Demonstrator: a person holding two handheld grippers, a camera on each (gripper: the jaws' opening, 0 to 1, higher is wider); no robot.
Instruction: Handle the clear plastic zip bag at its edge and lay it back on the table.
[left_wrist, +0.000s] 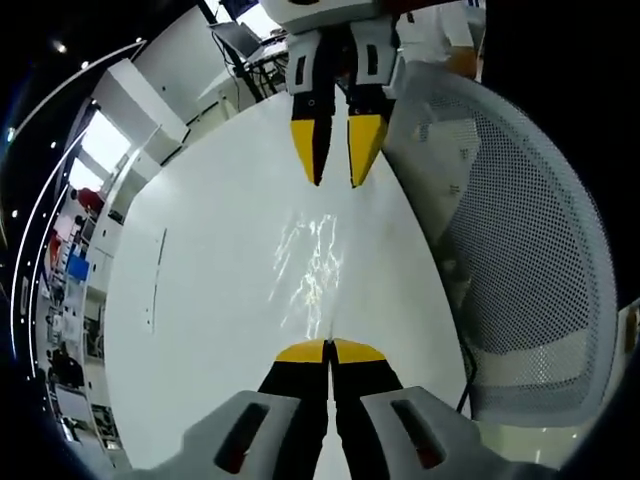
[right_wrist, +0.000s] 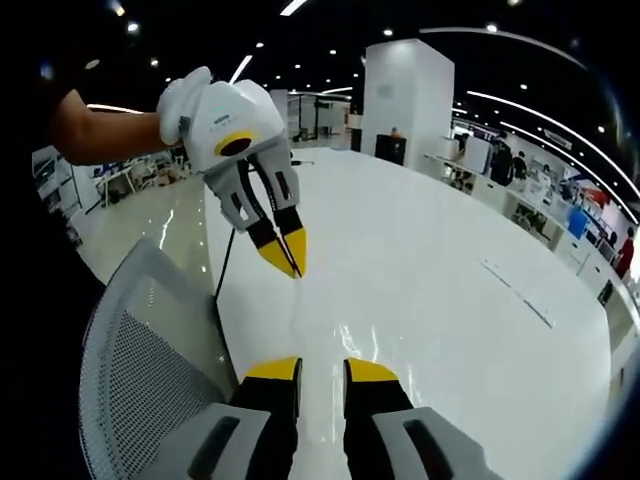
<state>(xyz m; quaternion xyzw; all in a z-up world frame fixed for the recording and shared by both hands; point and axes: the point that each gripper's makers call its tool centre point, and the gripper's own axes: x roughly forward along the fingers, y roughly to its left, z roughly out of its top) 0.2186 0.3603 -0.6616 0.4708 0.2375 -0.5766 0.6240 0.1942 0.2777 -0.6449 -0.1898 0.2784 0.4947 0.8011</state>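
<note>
The clear plastic zip bag (left_wrist: 312, 272) shows only as pale glints over the white table (left_wrist: 210, 300). In the left gripper view it reaches right down to my left gripper (left_wrist: 328, 350), whose yellow tips are pressed together on its near edge. My right gripper (left_wrist: 337, 168) comes in from the top, open, its tips just beyond the bag's far end. In the right gripper view my right gripper (right_wrist: 320, 372) stands open with the faint bag (right_wrist: 345, 335) just ahead of it. The left gripper (right_wrist: 290, 258) hangs shut above the table edge.
A grey mesh chair back (left_wrist: 530, 260) stands close against the table's edge, also seen as the chair (right_wrist: 140, 350). A person's arm (right_wrist: 100, 135) holds the left gripper. The white table (right_wrist: 450, 300) stretches far ahead. Desks and shelves line the room behind.
</note>
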